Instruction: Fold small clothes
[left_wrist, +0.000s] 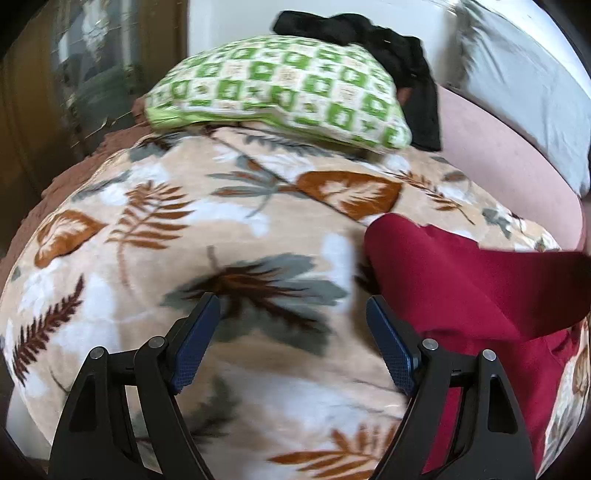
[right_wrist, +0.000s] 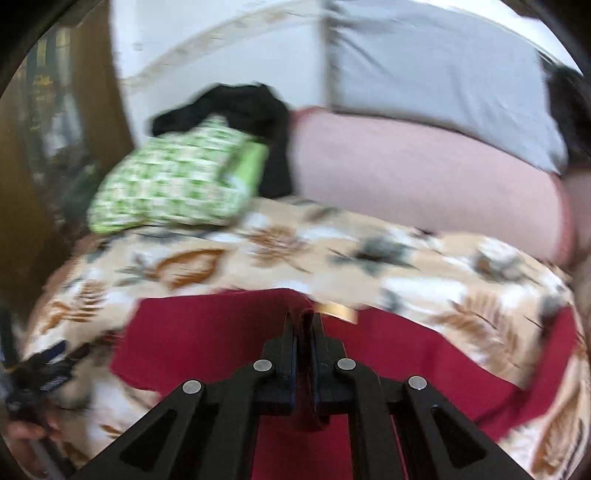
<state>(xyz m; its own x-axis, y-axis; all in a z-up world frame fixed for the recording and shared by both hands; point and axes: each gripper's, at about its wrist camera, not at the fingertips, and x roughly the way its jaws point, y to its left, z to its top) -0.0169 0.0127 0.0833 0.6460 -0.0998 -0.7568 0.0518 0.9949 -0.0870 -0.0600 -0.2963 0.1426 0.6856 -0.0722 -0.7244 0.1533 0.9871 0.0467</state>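
— Looking along the left gripper (left_wrist: 292, 314) in its own view, what did you find?

— Its two blue-padded fingers (left_wrist: 195, 339) stood wide apart, with nothing between them. They hung over the leaf-patterned blanket (left_wrist: 166, 229), which filled the middle and lower left of the frame. I could not tell whether the tips touched the blanket.

— And the garment?

— The red garment (left_wrist: 461, 288) lay on the blanket in the lower right of that frame, just beside the right-hand finger. One flap of it ran out toward the right edge of the picture.

— What about the other side?

— In the right wrist view the right gripper (right_wrist: 303, 321) was closed to a narrow gap at bottom centre, and a fold of the red garment (right_wrist: 207, 339) was pinched between its fingers (right_wrist: 290, 354). The cloth spread to both sides across the lower half of the frame, over the blanket (right_wrist: 406, 273). That view was blurred, so the finer edges of the fabric were hard to make out.

— Anything further back?

— A green-and-white checked pillow (left_wrist: 280, 88) sat at the top centre of the left view, resting on the far edge of the blanket. A black cloth (left_wrist: 388, 55) was draped over and behind it, hanging down its right side. To the right of that lay a pink sheet (left_wrist: 498, 155), with a grey pillow (left_wrist: 524, 96) in the upper right corner.
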